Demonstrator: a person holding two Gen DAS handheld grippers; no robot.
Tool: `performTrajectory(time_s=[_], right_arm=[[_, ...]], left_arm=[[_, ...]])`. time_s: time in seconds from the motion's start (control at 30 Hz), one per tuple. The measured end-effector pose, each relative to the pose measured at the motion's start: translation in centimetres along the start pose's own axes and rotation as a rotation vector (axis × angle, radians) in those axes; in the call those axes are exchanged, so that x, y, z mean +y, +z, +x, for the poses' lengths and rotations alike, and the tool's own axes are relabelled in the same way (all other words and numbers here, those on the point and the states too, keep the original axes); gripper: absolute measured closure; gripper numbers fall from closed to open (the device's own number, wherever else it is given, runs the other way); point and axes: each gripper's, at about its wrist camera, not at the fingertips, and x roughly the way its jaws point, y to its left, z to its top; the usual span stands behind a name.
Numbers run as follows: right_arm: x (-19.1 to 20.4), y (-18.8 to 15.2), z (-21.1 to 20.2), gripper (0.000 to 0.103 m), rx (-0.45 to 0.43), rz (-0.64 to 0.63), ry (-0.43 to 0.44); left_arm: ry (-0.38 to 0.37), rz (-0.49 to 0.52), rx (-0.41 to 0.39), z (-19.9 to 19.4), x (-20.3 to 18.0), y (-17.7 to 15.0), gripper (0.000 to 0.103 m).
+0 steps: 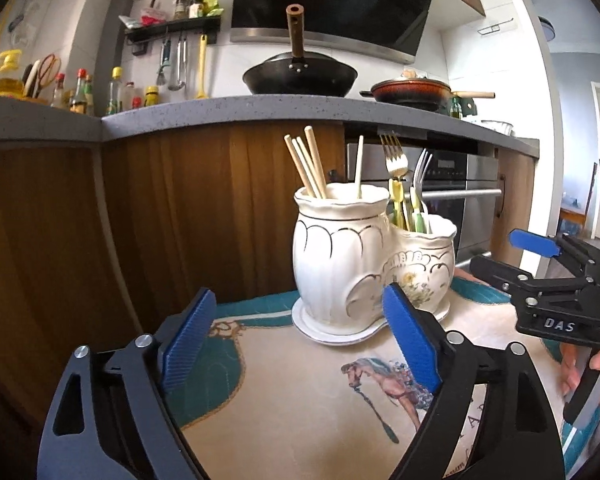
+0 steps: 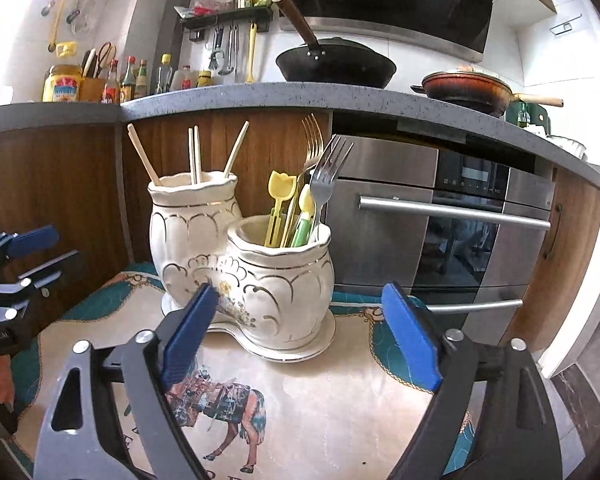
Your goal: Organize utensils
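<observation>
A white ceramic double holder point(image 1: 340, 260) point(image 2: 236, 272) stands on its saucer on a small table. Its taller pot holds several wooden chopsticks point(image 1: 306, 168) point(image 2: 194, 156). The lower pot holds forks point(image 1: 396, 160) point(image 2: 326, 168) and yellow and green plastic utensils point(image 2: 278, 208). My left gripper point(image 1: 300, 332) is open just in front of the holder, with nothing between its blue pads. My right gripper point(image 2: 300, 332) is open too, empty, close to the lower pot. From the left wrist camera the right gripper point(image 1: 540, 264) shows at the right edge, a hand under it.
The table wears a cloth point(image 1: 292, 392) point(image 2: 332, 392) with a horse print and teal border. Behind stand wooden cabinets, an oven point(image 2: 452, 216), and a grey counter point(image 1: 228, 110) bearing a wok point(image 1: 300, 76), a pan point(image 2: 468, 88) and bottles.
</observation>
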Motion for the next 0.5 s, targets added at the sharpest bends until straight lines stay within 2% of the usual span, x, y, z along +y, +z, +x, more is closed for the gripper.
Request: performTrajectory(time_s=[0.07,0.17,0.5], right_arm=[[-0.19,-0.02,-0.13,0.011,-0.006,0.010,-0.005],[-0.28,-0.01,-0.26,0.005,-0.015,0.017,-0.003],[-0.48,-0.03,-0.14,0.005,-0.011,0.028,-0.007]], left_arm=[[-0.006,-0.009,-0.002,0.02,0.17,0.10,0.010],[-0.004,-0.014,0.002,0.11,0.26,0.11,0.008],[0.013,-0.012,0.002,-0.02,0.22,-0.11,0.005]])
